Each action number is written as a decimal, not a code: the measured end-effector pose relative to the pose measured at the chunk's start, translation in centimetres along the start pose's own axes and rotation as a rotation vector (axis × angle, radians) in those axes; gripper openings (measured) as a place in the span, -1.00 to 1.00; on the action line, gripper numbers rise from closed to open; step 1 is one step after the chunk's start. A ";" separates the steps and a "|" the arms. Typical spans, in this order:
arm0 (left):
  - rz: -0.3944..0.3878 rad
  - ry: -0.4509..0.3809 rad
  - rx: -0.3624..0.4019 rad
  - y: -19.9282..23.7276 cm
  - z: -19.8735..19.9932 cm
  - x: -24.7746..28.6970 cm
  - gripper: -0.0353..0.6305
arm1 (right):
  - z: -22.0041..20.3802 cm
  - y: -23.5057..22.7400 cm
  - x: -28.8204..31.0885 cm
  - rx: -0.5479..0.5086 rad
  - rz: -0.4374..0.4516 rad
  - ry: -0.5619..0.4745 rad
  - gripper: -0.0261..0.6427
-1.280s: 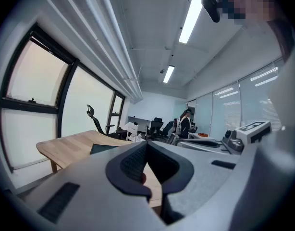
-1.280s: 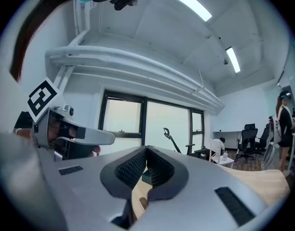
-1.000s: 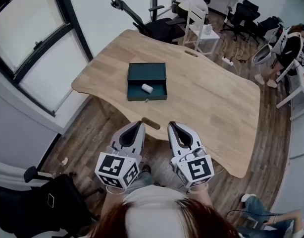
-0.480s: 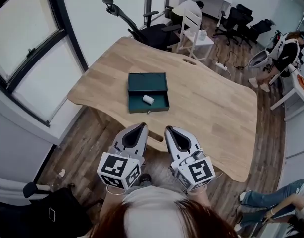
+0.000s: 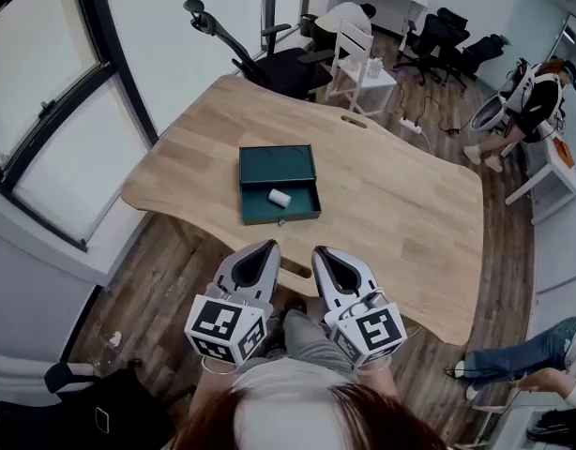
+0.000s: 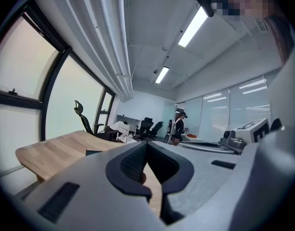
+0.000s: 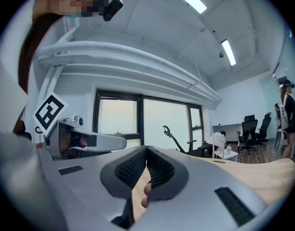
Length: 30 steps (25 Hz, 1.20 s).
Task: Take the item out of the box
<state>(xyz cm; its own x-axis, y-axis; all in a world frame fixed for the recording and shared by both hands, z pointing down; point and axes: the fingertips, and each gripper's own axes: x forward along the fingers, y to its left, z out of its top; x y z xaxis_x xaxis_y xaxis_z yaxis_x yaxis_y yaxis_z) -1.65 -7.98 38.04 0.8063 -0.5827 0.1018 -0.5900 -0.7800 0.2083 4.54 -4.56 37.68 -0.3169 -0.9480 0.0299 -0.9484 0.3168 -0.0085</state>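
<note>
A pale wood table (image 5: pixel 391 204), smooth-grained with rounded corners, fills the middle of the head view. Left of its centre lies a flat, rectangular, dark-green box (image 5: pixel 277 164), open. The item (image 5: pixel 279 197), a small white cylinder, lies on its side in the half of the box nearer the bottom of the frame.

Black office chairs (image 5: pixel 269 59) and a white slatted chair (image 5: pixel 358 59) stand past the table at the top. A large window (image 5: pixel 44 129) is at the left, and plank floor (image 5: pixel 166 251) shows below.

The left gripper (image 5: pixel 267 246) and right gripper (image 5: pixel 320 250) hang side by side low in the frame, off the table's near edge and well apart from the box. Both are grey shells with ribbed black pads. Each has its jaws pressed together at the tips, pinching nothing.
</note>
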 end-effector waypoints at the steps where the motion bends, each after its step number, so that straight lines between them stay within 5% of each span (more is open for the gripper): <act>1: 0.003 0.001 -0.003 0.2 -0.1 0.0 -0.87 | 0.0 -0.1 0.1 0.011 0.006 -0.006 -0.85; 30: 0.044 0.015 0.015 9.6 2.4 7.6 -0.87 | -4.3 -5.8 11.7 -0.047 0.040 0.150 -0.85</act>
<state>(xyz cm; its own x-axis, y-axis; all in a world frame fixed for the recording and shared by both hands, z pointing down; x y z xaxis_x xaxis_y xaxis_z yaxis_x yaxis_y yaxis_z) -1.32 -20.40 38.52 0.7797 -0.6134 0.1253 -0.6258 -0.7568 0.1890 6.35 -17.38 42.36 -0.3477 -0.9203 0.1793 -0.9327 0.3590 0.0338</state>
